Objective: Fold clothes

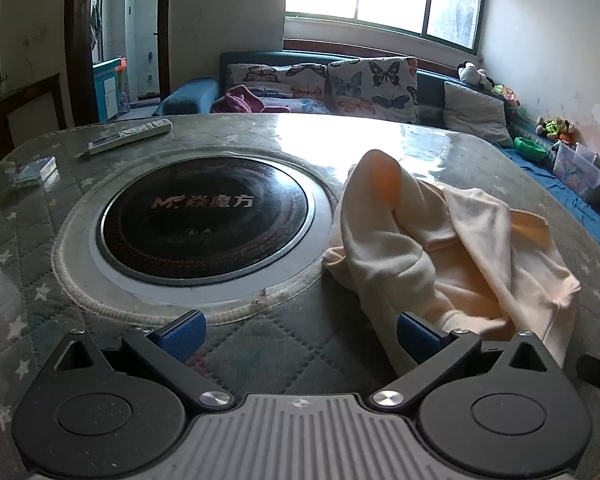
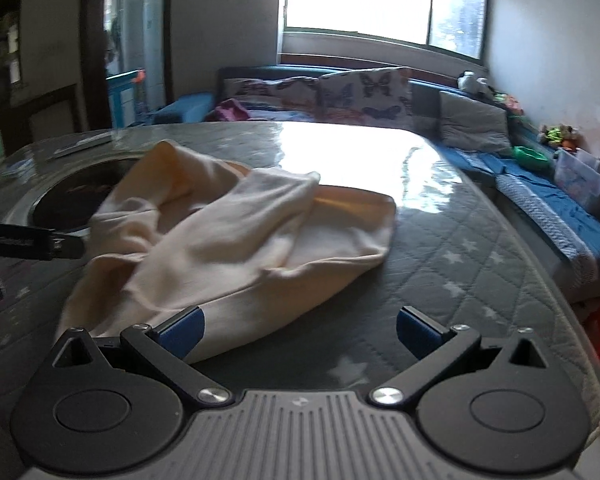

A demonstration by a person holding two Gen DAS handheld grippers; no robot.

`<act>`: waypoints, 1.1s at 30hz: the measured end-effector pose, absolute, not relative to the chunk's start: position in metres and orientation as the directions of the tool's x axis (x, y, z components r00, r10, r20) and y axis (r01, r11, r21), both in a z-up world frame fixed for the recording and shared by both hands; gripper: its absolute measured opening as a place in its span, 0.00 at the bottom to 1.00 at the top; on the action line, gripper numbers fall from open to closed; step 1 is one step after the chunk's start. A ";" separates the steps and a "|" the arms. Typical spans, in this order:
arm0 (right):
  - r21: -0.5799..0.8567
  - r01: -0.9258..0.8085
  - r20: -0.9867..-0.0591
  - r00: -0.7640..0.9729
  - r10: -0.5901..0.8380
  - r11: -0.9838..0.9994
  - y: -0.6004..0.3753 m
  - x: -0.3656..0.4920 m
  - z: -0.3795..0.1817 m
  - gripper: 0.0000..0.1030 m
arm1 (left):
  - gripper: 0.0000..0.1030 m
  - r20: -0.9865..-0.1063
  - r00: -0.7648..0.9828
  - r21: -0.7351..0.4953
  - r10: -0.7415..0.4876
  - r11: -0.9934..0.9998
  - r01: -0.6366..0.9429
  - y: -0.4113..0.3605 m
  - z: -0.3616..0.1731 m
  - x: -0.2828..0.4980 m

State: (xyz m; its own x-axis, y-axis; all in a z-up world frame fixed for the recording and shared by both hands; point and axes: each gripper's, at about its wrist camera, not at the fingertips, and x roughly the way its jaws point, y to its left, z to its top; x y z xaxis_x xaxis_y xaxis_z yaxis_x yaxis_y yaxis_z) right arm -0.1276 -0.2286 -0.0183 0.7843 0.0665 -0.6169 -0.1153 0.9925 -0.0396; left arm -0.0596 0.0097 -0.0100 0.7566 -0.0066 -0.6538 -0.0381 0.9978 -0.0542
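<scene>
A crumpled cream garment [image 1: 452, 248] lies at centre right of the left view, on the quilted bench [image 1: 280, 344] beside the round black cooktop [image 1: 206, 216]. The left claw [image 1: 298, 334] gapes wide, holding nothing, its right pad at the cloth's edge. The right claw [image 2: 298, 332] is equally wide and empty. A remote [image 1: 130, 135] and small box [image 1: 36, 171] sit upper left; a sofa [image 1: 340, 84] stands behind.

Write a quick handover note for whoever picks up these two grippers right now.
Left hand-held gripper: open, empty, its right finger at the garment's near edge.
Right hand-held gripper: open, empty, its left finger by the same hem.
Cream garment: crumpled in a heap on the quilted table cover, beside the round black cooktop.
Done: no fold visible.
Left: spread it flat, then fold.
</scene>
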 end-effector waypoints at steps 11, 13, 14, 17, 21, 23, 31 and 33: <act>-0.029 -0.166 -0.628 0.770 0.111 0.986 -0.214 -0.141 -0.021 1.00 | 1.00 -0.659 0.752 -0.011 0.010 1.000 -0.023 0.004 -0.010 -0.072; -0.028 -0.171 -0.628 0.769 0.116 0.985 -0.213 -0.142 -0.021 1.00 | 1.00 -0.659 0.752 -0.004 0.012 1.000 -0.019 0.001 -0.010 -0.074; -0.027 -0.173 -0.628 0.769 0.118 0.984 -0.212 -0.142 -0.022 1.00 | 1.00 -0.660 0.751 0.001 0.014 1.000 -0.017 0.000 -0.010 -0.074; -0.025 -0.181 -0.629 0.767 0.125 0.983 -0.210 -0.143 -0.022 1.00 | 1.00 -0.660 0.751 0.016 0.019 1.000 -0.011 -0.003 -0.011 -0.076; -0.023 -0.190 -0.631 0.764 0.133 0.982 -0.207 -0.144 -0.023 1.00 | 1.00 -0.661 0.750 0.022 0.018 1.000 -0.004 -0.005 -0.011 -0.077; -0.024 -0.194 -0.631 0.764 0.135 0.981 -0.205 -0.144 -0.023 1.00 | 1.00 -0.662 0.750 0.026 0.019 1.000 -0.003 -0.006 -0.011 -0.077; -0.019 -0.205 -0.632 0.761 0.147 0.979 -0.202 -0.144 -0.023 1.00 | 1.00 -0.663 0.748 0.042 0.022 0.999 0.008 -0.009 -0.012 -0.077; -0.017 -0.206 -0.633 0.760 0.149 0.978 -0.201 -0.143 -0.023 1.00 | 1.00 -0.664 0.747 0.043 0.019 0.999 0.013 -0.010 -0.012 -0.076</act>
State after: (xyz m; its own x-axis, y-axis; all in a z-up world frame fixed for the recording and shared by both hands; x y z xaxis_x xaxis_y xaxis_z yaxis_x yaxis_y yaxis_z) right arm -0.1434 -0.2014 -0.0232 0.7598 0.1492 -0.6328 -0.2061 0.9784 -0.0167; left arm -0.0763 -0.0101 -0.0120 0.7473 0.0192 -0.6642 0.0128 0.9990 0.0434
